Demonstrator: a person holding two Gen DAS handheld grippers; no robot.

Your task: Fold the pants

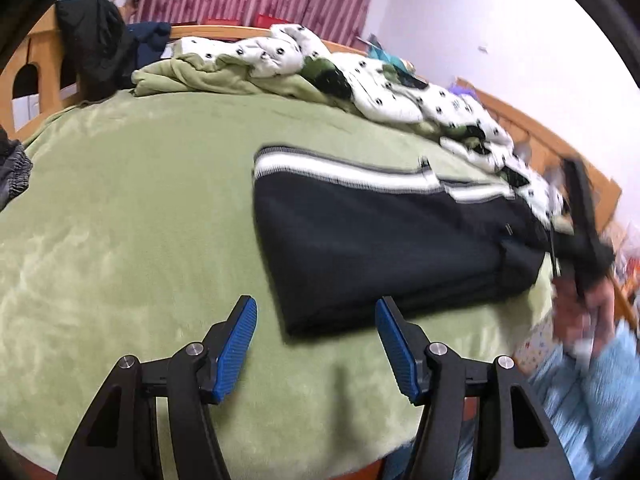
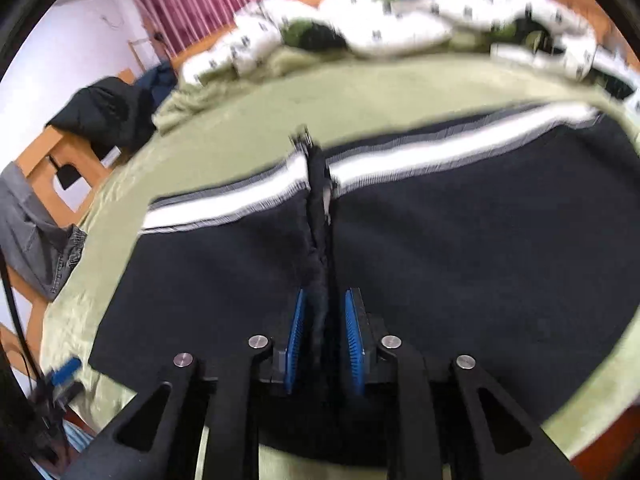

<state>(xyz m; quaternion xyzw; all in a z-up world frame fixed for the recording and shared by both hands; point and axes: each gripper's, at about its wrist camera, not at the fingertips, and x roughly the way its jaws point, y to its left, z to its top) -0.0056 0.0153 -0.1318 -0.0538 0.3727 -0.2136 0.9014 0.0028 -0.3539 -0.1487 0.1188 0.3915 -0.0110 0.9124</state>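
Blue pads of the left gripper [image 1: 316,350] stand apart over the green blanket [image 1: 120,220], holding nothing. Just beyond lie the pants [image 1: 380,248], folded dark, white stripe at the far edge. Right gripper [image 2: 324,344]: jaws narrow, a pinched ridge of pants fabric between the pads, which look slack rather than pressing. Best to let the ridge drop flat, then smooth. Both grippers angle downward; spotted quilt [image 1: 400,92] behind.
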